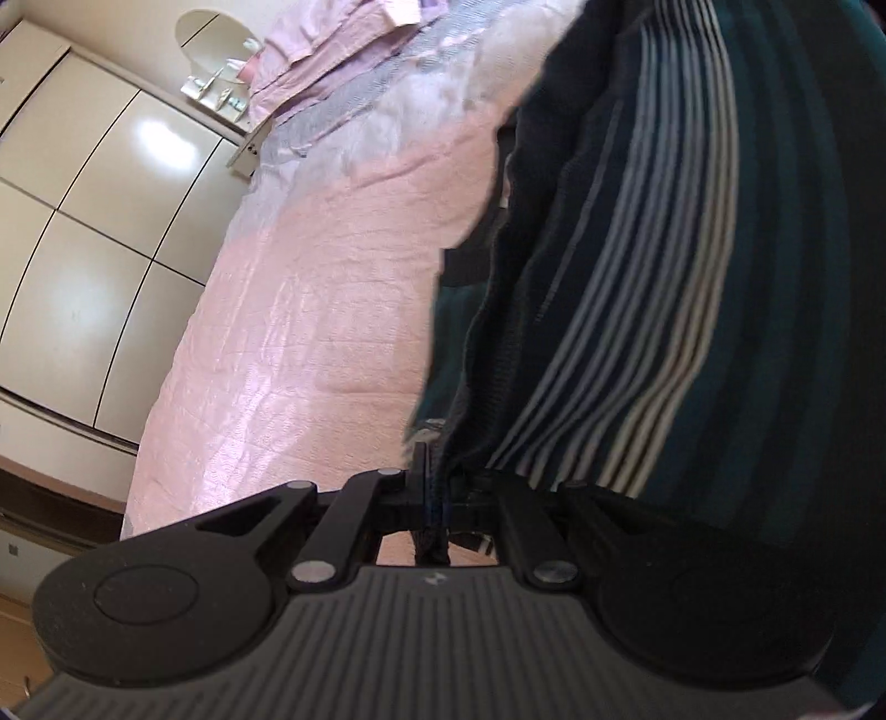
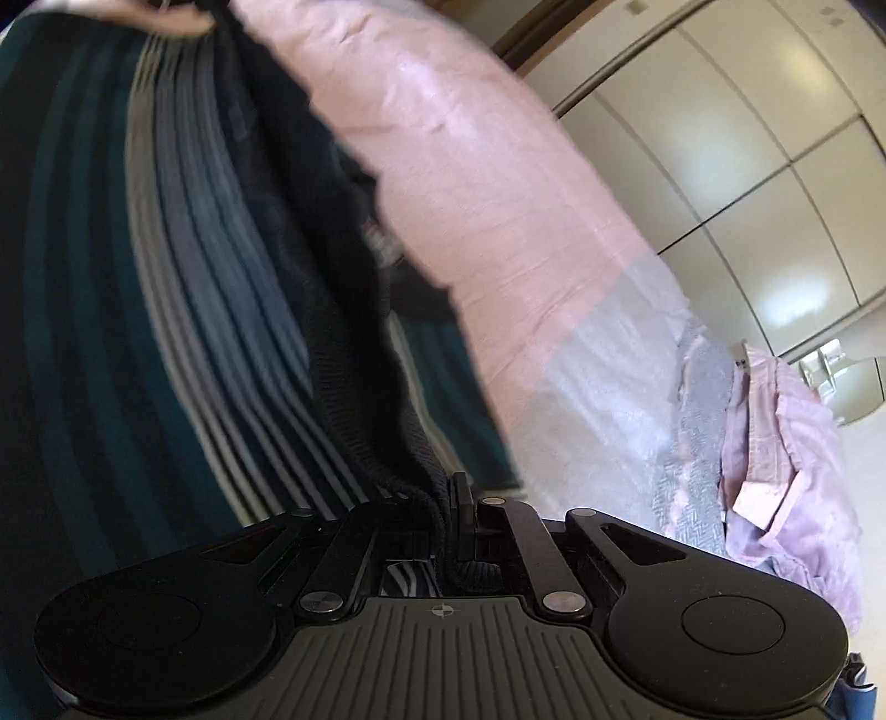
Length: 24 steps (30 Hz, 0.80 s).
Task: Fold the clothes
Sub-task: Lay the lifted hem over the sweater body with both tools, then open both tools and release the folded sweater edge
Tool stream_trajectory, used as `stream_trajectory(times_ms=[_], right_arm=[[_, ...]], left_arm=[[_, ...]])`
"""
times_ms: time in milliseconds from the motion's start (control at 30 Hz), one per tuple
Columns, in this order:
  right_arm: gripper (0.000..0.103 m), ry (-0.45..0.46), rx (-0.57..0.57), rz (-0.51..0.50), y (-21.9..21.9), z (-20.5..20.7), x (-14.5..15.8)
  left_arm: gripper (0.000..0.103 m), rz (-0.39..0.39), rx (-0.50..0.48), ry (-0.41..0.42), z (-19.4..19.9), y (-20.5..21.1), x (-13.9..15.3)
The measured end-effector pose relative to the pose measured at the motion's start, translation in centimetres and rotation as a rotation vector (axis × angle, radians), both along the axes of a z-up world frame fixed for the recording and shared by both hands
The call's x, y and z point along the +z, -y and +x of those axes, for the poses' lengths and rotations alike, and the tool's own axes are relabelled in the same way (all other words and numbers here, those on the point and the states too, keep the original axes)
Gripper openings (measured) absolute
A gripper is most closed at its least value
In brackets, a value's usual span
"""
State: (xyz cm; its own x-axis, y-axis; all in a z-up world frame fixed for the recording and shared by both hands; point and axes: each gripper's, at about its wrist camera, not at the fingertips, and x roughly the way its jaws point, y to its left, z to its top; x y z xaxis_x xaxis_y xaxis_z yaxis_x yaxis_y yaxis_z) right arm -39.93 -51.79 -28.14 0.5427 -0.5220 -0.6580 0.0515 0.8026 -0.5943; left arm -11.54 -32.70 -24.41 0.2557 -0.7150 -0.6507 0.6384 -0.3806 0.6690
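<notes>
A dark teal sweater (image 1: 664,277) with grey and white stripes hangs between both grippers above a pink bed. My left gripper (image 1: 432,471) is shut on the sweater's dark ribbed edge, which runs up from its jaws. My right gripper (image 2: 448,493) is shut on the same sweater's (image 2: 166,277) ribbed edge. The garment fills the right half of the left wrist view and the left half of the right wrist view. The lower part of the sweater is hidden.
A pink quilted bedspread (image 1: 310,343) covers the bed (image 2: 487,183). Pink pillows (image 1: 332,50) lie at its head, also in the right wrist view (image 2: 786,454). A cream glossy wardrobe (image 1: 99,221) stands beside the bed. A small shelf with a round mirror (image 1: 216,39) is near the pillows.
</notes>
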Motion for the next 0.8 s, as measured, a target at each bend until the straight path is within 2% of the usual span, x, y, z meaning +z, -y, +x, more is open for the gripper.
stream_trajectory(times_ms=[67, 167, 300, 367, 533, 600, 667, 700, 767, 800], right_arm=[[0.002, 0.049, -0.013, 0.016, 0.8, 0.2, 1.6], [0.002, 0.059, -0.026, 0.024, 2.7, 2.2, 2.4], [0.002, 0.028, -0.06, 0.123, 6.6, 5.5, 0.3], [0.002, -0.005, -0.08, 0.201, 8.0, 6.5, -1.4], [0.002, 0.071, -0.121, 0.292, 8.8, 6.3, -2.0], [0.003, 0.105, -0.142, 0.356, 9.5, 5.9, -1.2], [0.004, 0.146, -0.176, 0.429, 10.3, 5.4, -0.2], [0.007, 0.175, -0.199, 0.447, 10.7, 5.2, 0.2], [0.025, 0.235, -0.247, 0.482, 11.5, 4.7, 1.0], [0.043, 0.276, -0.286, 0.488, 11.9, 4.4, 1.3]], left_arm=[[0.003, -0.01, 0.019, -0.011, 0.9, 1.4, 0.2], [0.003, -0.008, 0.047, -0.024, 2.1, 3.3, -0.3], [0.004, 0.063, 0.085, -0.055, 3.1, 5.2, -3.3], [0.004, 0.055, 0.112, -0.078, 3.7, 5.3, -3.3], [0.004, 0.026, 0.179, -0.136, 5.3, 5.5, -3.1], [0.009, 0.015, 0.206, -0.159, 5.9, 5.6, -3.1], [0.017, 0.004, 0.234, -0.182, 6.6, 5.7, -3.0], [0.017, -0.002, 0.247, -0.193, 6.9, 5.7, -3.0], [0.017, -0.046, 0.333, -0.196, 8.5, 5.8, -2.6], [0.017, -0.057, 0.367, -0.207, 9.2, 5.6, -2.4]])
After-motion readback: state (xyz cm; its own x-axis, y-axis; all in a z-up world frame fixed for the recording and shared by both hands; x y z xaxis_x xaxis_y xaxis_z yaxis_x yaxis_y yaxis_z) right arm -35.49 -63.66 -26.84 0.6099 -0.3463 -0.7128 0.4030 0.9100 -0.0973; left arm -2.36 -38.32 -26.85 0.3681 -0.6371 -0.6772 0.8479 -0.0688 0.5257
